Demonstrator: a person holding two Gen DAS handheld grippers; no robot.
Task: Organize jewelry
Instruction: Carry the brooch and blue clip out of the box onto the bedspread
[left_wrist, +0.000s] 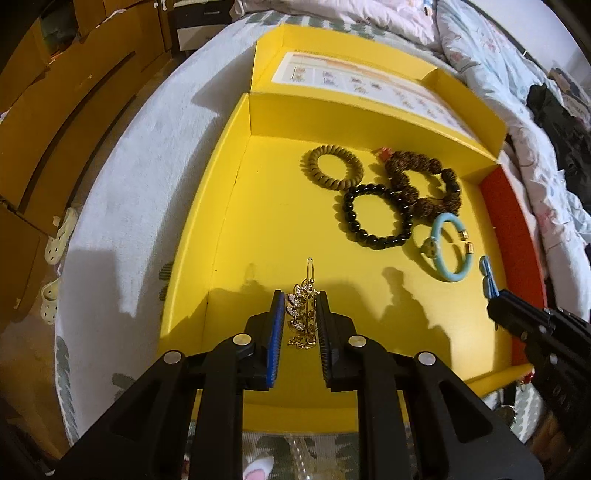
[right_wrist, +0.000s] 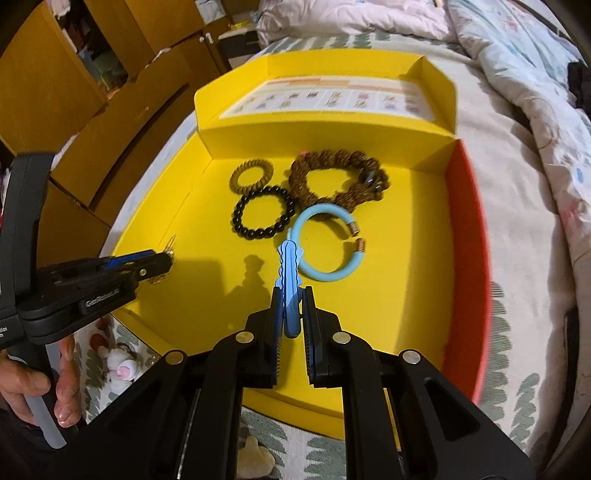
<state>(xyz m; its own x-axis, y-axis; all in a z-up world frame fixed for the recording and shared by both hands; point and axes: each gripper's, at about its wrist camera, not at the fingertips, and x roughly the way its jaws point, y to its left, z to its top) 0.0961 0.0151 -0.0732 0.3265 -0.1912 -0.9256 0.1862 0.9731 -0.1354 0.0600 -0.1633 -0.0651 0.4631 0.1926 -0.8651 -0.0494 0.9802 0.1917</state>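
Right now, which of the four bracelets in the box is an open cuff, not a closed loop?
The light blue bracelet: its ring has a gap between two gold-capped ends. The other three are closed loops.

yellow box (left_wrist: 229, 206) looking like matt card, smooth inside, with a paler printed paper sheet (left_wrist: 369, 79) glued in the lid. gold hair clip (left_wrist: 304, 314) glinting as polished metal with small sparkling stones. black bead bracelet (left_wrist: 376, 216) shining glossy; tan coil hair tie (left_wrist: 334, 168) looking dull and ribbed. brown bead bracelet (left_wrist: 424, 184) showing rough, knobbly seed-like beads. light blue bangle (left_wrist: 448, 251) appearing smooth and rubbery with brassy metal end caps. blue clip (right_wrist: 290, 291) reading as smooth plastic. left gripper (left_wrist: 299, 314) showing matt black plastic, ridged pads and shiny round rivets. bedspread (left_wrist: 122, 229) lying as soft woven cloth.
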